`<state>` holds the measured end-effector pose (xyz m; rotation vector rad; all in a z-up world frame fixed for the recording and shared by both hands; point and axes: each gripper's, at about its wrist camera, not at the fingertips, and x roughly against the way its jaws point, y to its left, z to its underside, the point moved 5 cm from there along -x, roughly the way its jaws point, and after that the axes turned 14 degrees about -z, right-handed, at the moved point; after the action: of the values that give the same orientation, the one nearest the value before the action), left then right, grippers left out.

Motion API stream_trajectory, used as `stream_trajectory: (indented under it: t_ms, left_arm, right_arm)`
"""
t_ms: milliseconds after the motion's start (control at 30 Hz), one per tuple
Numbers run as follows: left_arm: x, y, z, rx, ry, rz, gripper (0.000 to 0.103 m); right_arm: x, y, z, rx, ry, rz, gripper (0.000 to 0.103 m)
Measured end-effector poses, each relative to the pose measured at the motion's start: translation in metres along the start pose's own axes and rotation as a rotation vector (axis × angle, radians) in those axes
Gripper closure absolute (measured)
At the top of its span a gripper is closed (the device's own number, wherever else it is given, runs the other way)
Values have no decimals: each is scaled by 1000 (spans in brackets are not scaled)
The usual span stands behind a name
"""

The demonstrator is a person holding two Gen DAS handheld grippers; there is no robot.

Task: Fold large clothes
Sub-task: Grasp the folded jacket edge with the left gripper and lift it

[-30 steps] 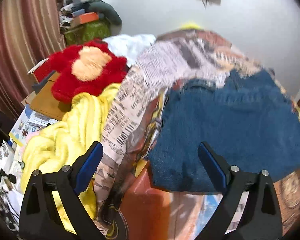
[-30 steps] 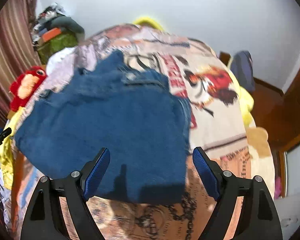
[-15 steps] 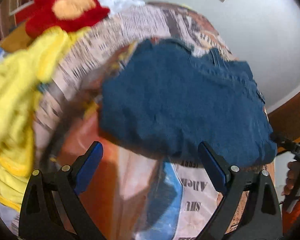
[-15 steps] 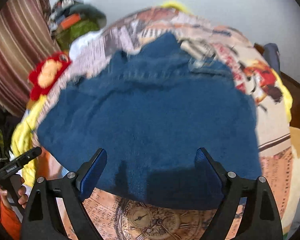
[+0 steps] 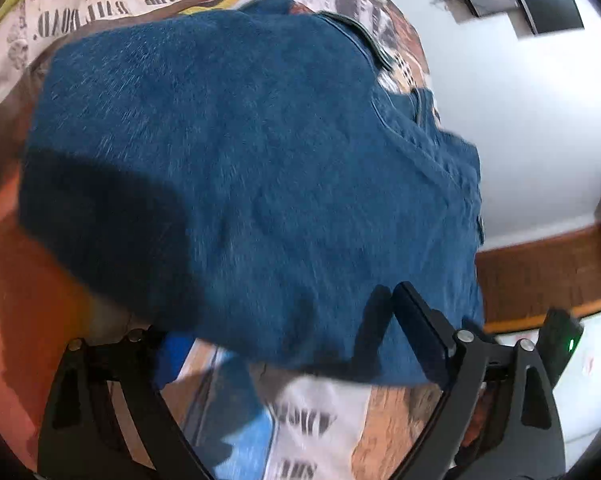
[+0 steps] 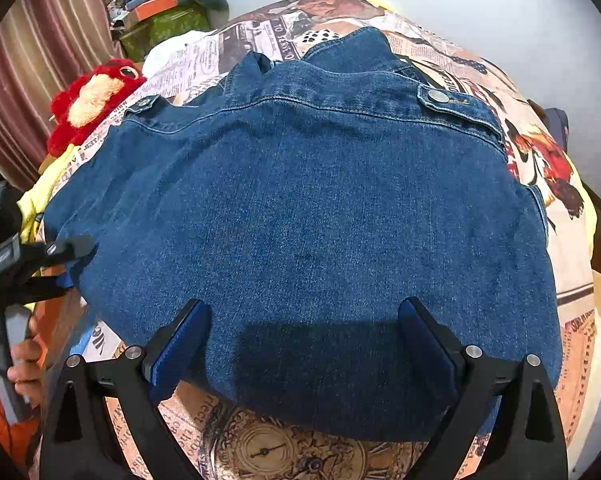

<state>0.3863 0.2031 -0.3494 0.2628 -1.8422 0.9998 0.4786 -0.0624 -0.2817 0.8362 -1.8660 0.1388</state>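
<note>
The right gripper is opening wide over the near hem of the jacket, gripping nothing. The left gripper is closing slightly at the jacket's left edge, still spread and empty. The jacket is lying flat on the bedsheet, awaiting a fold; next, I judge, each gripper needs to pinch an edge.

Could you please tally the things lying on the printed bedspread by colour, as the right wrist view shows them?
Blue: 1, the blue denim jacket spread flat
Red: 1, the red plush toy with a peach face
Yellow: 1, the yellow fleece cloth at the bedspread's left edge
Total: 3
</note>
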Motion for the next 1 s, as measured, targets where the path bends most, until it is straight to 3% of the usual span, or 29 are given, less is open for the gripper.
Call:
stream_trajectory:
  t_ms: [133,233,300,467,600,800,1000]
  left_arm:
    - [-5,1,-18,85,-57,8,12]
    - [-8,3,-31,151,-88,-30,21]
    - [-7,6,-36,162,-106,-92,43]
    - [14,5,-40,148,-151,-69,71]
    - [47,-15,-41,53,-237,-103,73]
    - [128,-56,-33,-114,-468,-146,74]
    - [177,-81,-18,-262,-635,-233,74]
  right_arm:
    - [0,1,0,16,-11,10,6]
    - [-1,2,-1,15,-5,14,6]
    - [0,2,-1,6,1,11,6]
    - [4,6,-1,2,28,1,6]
    - [11,12,-3,5,35,-3,6]
    - [24,41,-22,45,5,-42,6]
    - [-3,89,-37,106,43,-101,6]
